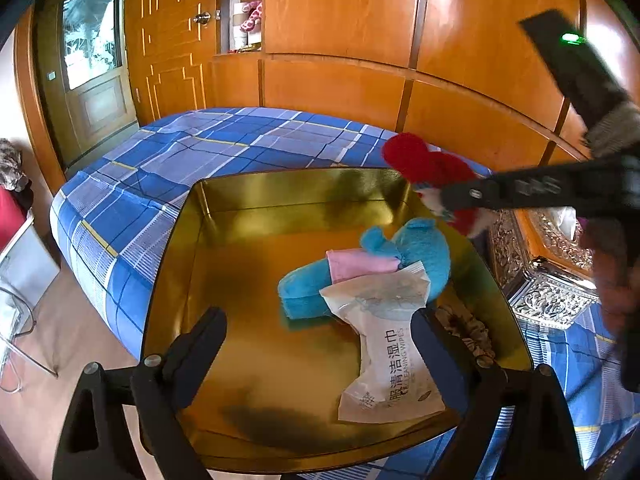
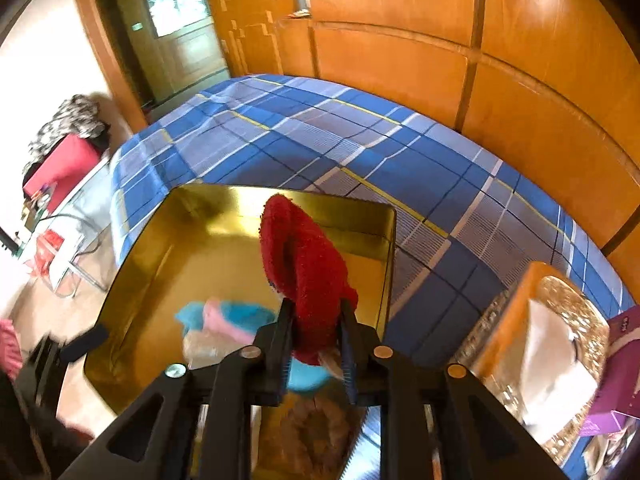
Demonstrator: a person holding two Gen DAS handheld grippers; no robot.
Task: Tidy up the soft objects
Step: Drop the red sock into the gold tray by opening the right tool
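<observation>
Closest to my left camera, the left tool [image 1: 320, 344] hangs with its two black fingers spread wide and nothing between them, low over the near part of the gold tray [image 1: 248, 264]. I see a white pack of cleaning wipes [image 1: 384, 360] lying in the tray between those fingers but apart from them. Behind it a blue plush toy [image 1: 416, 256] rests on the tray floor with a pink cloth [image 1: 356, 264] across its middle. A brown furry piece [image 1: 464, 324] lies by the tray's right wall.

From my right camera, the right tool [image 2: 316, 344] has its fingers narrowly parted and clamped on the lower end of a red plush toy [image 2: 300, 256], which stands up out of the grip over the tray's far right part. In the left view that red toy sits above the tray's far right corner, clear of the blue one.

I have the tray resting on a bed with a blue checked sheet [image 2: 400, 148]. To its right sits an ornate gilded tissue box [image 2: 560, 340], with a purple box [image 2: 624, 344] just beside it. Orange wooden panelling [image 1: 340, 12] rises behind the bed.
</observation>
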